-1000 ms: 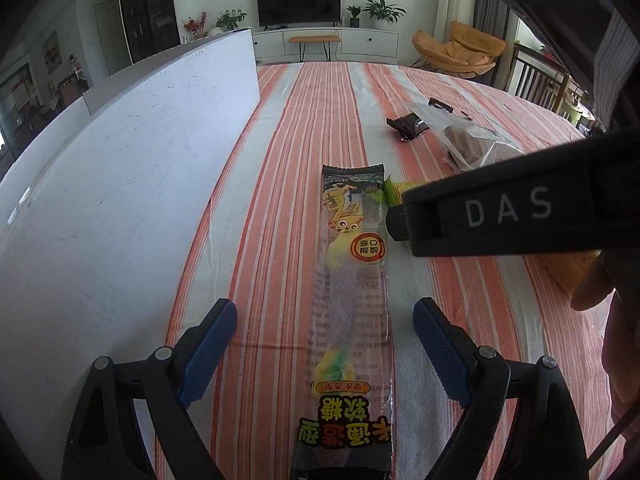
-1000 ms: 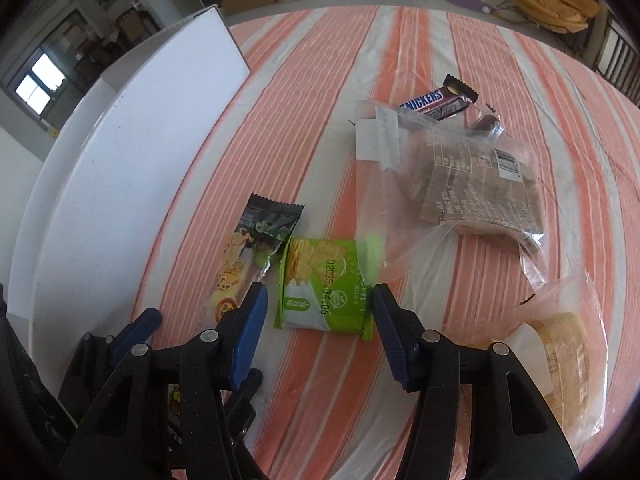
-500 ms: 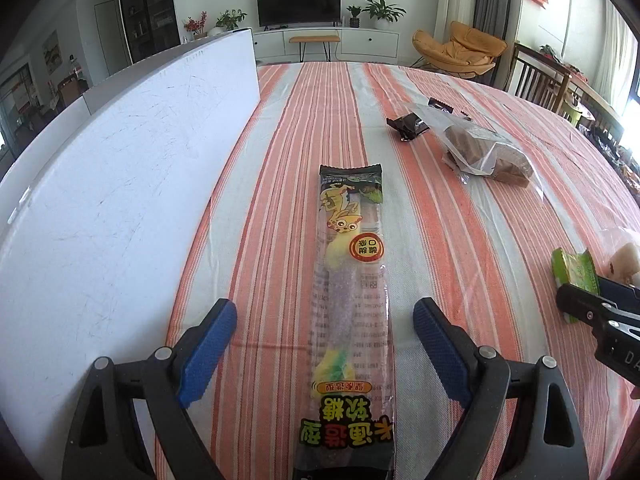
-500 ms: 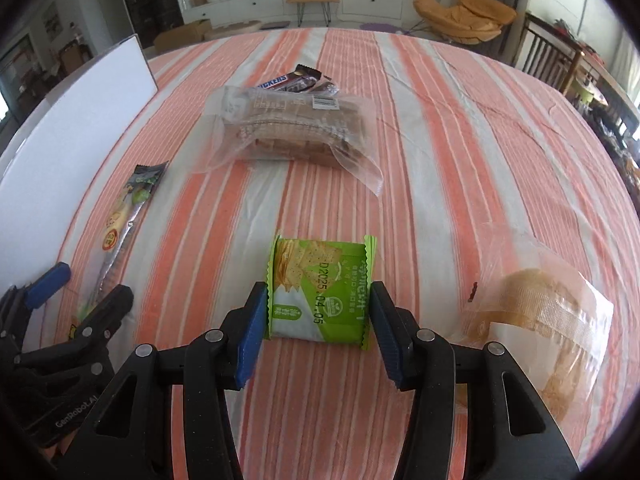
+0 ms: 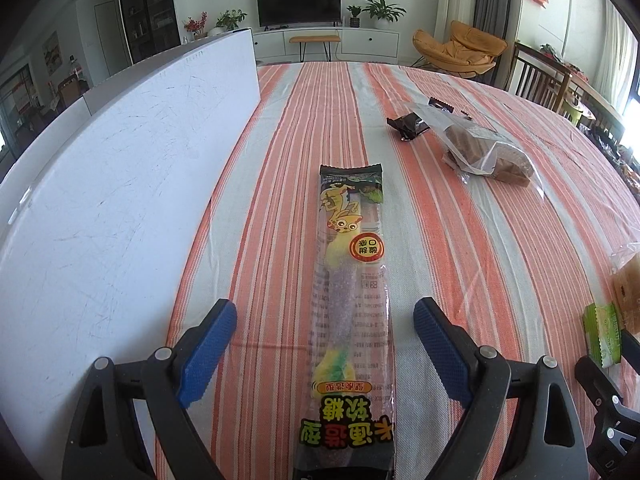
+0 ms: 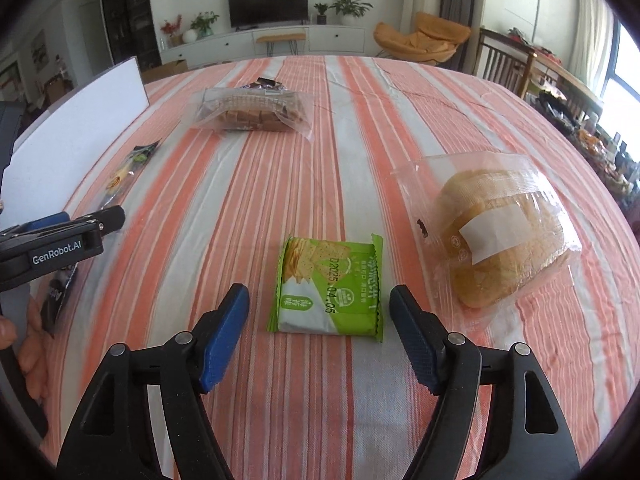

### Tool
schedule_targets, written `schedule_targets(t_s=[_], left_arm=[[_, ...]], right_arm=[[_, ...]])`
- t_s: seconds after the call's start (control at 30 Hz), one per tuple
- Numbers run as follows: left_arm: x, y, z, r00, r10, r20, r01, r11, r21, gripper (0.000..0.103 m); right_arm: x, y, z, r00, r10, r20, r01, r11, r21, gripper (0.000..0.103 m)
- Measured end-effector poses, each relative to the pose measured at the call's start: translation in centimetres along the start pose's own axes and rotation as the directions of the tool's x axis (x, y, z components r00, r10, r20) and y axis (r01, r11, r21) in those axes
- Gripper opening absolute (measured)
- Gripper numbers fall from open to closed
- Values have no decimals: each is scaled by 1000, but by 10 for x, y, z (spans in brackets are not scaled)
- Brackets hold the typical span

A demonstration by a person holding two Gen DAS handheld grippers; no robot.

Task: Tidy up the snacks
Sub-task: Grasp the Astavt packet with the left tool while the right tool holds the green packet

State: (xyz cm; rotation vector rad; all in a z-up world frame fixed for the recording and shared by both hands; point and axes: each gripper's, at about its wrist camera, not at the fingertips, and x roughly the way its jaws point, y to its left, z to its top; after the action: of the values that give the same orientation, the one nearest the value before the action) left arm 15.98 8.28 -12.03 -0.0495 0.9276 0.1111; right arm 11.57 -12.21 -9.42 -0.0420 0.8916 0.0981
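Observation:
A long gummy candy packet (image 5: 350, 280) lies lengthwise on the striped tablecloth, between the fingers of my open left gripper (image 5: 324, 344). A green cracker packet (image 6: 328, 286) lies flat on the cloth just ahead of my open right gripper (image 6: 320, 332), apart from both fingers. A clear bag of yellow bread (image 6: 496, 240) lies to its right. A clear bag of brown cake slices (image 6: 252, 112) and a dark chocolate bar (image 5: 410, 125) lie further back. The candy packet also shows in the right wrist view (image 6: 128, 164), with the left gripper (image 6: 60, 240) at the left edge.
A tall white board (image 5: 120, 184) stands along the table's left side. The striped tablecloth (image 6: 360, 120) covers the whole table. Wooden chairs (image 5: 540, 76) and an orange armchair (image 5: 460, 46) stand beyond the far right edge.
My right gripper carried the green cracker packet to the right, set it down beside the bread bag and opened. My left gripper has stayed still around the candy packet.

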Motion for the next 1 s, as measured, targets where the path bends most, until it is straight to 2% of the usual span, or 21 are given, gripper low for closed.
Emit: schedule_targets(t_s=[0.1, 1.0], left_arm=[[0, 0, 0, 1000, 0, 0, 0, 1000, 0, 90], [0, 0, 0, 1000, -1, 0, 1, 1000, 0, 90]], right_arm=[[-2, -1, -4, 1000, -4, -1, 4, 1000, 0, 81], [-1, -2, -4, 1000, -4, 0, 4, 1000, 0, 82]])
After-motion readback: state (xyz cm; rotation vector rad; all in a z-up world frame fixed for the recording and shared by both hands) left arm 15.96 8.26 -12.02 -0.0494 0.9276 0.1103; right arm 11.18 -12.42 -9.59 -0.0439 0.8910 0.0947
